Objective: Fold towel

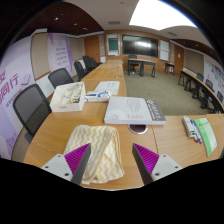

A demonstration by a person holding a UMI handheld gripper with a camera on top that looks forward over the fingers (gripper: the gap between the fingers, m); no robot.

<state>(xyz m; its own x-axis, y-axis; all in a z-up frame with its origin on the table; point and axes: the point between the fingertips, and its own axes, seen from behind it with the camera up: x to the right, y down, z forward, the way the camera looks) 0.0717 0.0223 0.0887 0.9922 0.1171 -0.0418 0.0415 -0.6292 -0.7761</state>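
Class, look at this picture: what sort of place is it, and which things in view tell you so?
Probably a meeting room: a long wooden table, office chairs along one side, a wall screen. A towel lies between the open hand-held gripper fingers.

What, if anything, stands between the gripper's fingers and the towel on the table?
Nothing visible does. The towel lies on the wooden table between the open gripper fingers, nearer the left one. The book lies beyond it, out of the way.

black tongs (113, 163), magenta triangular pads (77, 158)
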